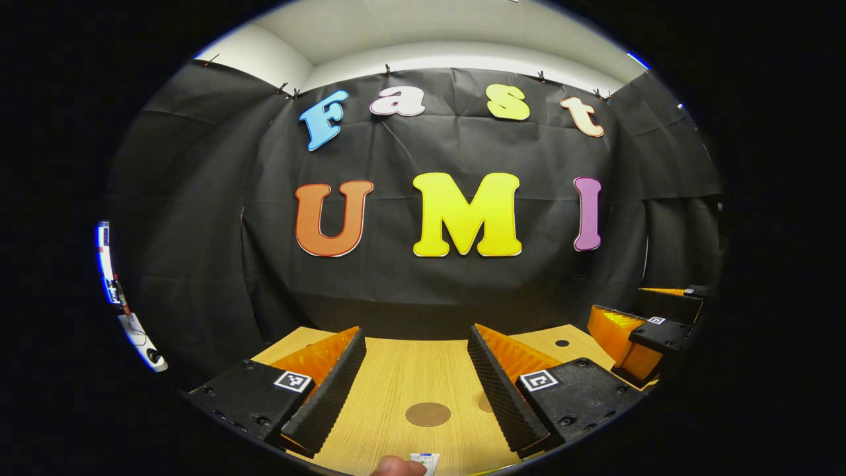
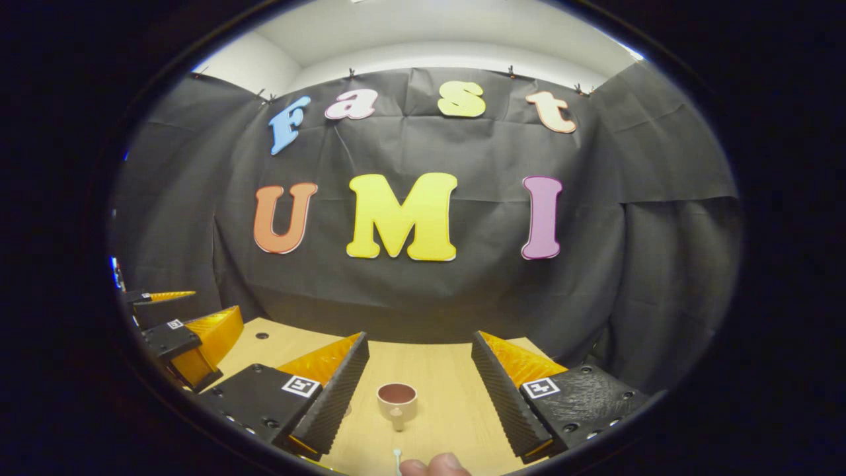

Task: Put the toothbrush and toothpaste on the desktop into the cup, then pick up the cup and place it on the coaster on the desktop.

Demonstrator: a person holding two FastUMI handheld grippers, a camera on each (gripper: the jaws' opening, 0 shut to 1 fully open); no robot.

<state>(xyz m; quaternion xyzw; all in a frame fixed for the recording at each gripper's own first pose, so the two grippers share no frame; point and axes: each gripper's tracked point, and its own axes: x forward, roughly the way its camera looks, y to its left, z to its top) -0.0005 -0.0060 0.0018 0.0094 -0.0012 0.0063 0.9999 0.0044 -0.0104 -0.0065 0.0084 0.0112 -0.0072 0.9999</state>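
In the left gripper view my left gripper [image 1: 416, 334] is open above the wooden desktop [image 1: 396, 377], with nothing between its fingers. A round brown coaster [image 1: 427, 414] lies flat on the wood between them. At the bottom edge shows the white end of the toothpaste [image 1: 423, 461], with a fingertip [image 1: 396, 467] beside it. In the right gripper view my right gripper [image 2: 420, 338] is open too. A small beige cup [image 2: 396, 400] stands upright between its fingers. The white tip of the toothbrush [image 2: 397, 455] lies nearer, next to a fingertip [image 2: 436, 465].
The black cloth wall hangs just behind the desktop's far edge. The right gripper [image 1: 651, 311] hovers at the right of the left gripper view, the left gripper [image 2: 185, 311] at the left of the right gripper view. A small dark hole [image 1: 562, 343] marks the wood.
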